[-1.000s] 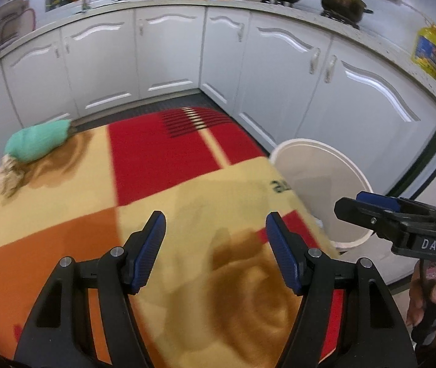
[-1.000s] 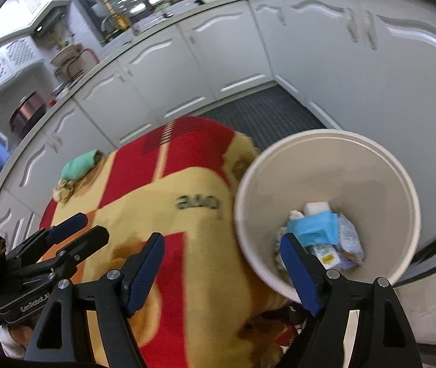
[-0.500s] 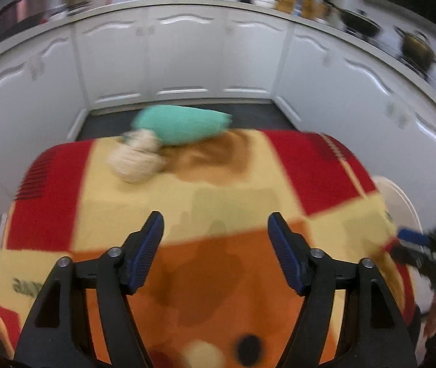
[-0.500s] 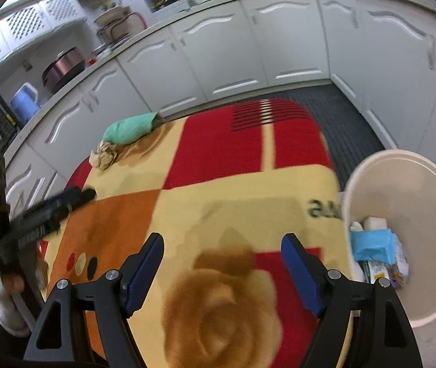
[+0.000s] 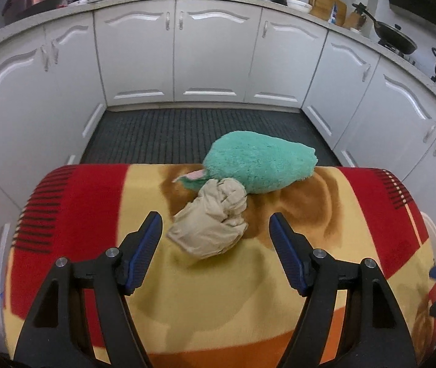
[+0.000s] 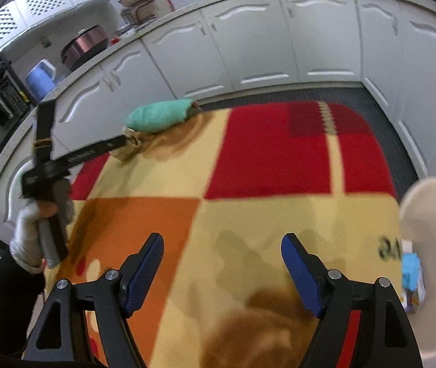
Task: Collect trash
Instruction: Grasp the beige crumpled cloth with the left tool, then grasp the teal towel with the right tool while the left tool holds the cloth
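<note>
Right now my left gripper (image 5: 215,233) hangs over the table (image 5: 74,202), which is covered by a blanket in red, yellow and orange blocks. Its jaws are spread wide and the blue pads (image 5: 146,245) press on nothing. A crumpled wad of brown paper (image 5: 215,220) lies on the blanket just ahead of the pads, roughly centred on the gap between them, though I cannot tell whether the tips reach alongside it. A green plush toy (image 5: 261,162) sits at the far edge of the table, touching the wad from behind.

My right gripper (image 6: 222,260) is over the near part of the blanket, jaws also spread, with only fabric between its blue pads (image 6: 297,263). From this side I see my left gripper (image 6: 77,159) off to the left, held in a gloved hand (image 6: 31,236), its tip up against the brown paper (image 6: 129,150) with the green toy (image 6: 159,115) just beyond.

A white bin (image 6: 432,202) stands against the right edge of the table, partly blurred. Down inside it I can make out blue and white scraps (image 6: 412,271). White kitchen cabinets (image 5: 175,52) curve round the far side, above a dark floor mat (image 5: 187,132).
</note>
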The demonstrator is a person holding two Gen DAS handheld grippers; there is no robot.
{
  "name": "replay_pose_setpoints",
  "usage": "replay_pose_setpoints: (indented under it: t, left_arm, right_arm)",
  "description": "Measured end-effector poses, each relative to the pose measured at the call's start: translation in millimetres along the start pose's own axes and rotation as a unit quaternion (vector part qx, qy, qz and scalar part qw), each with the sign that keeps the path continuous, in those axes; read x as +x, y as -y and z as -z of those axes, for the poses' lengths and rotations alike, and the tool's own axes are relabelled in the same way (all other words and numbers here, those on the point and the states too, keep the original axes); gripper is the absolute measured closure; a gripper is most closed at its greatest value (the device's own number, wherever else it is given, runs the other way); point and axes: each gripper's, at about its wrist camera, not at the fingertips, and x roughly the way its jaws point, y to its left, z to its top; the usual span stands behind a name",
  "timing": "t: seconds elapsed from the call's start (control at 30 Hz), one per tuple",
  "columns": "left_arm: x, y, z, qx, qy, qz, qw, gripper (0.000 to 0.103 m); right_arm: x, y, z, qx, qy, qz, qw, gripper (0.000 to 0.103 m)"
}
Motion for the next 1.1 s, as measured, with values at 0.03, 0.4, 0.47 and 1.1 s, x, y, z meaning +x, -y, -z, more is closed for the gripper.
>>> replay_pose_setpoints:
  t: [0.03,0.4,0.47,1.1]
  left_arm:
    - [3,0,0,0.002,-0.002,0.004,1.0000,0.033]
    - [11,-18,-4,-0.002,-0.018,0.047,0.9987,0.081]
    - [8,-22,-5,-0.001,-0.021,0.051,0.9985,0.082]
    - [-16,-44,-15,-0.019,-0.036,0.032,0.9987,0.083]
  right_arm:
    - [4,-5,-8,-0.014,0.003,-0.005,1.000,0.026]
    - [79,-60,-106,-0.192,0.008,-0.033,0.981,0.023]
    - [95,-64,-120,-0.210,-0.002,-0.047,0.977,0.023]
    - [196,-82,-161,-0.306,-0.086,-0.096,0.943,0.037]
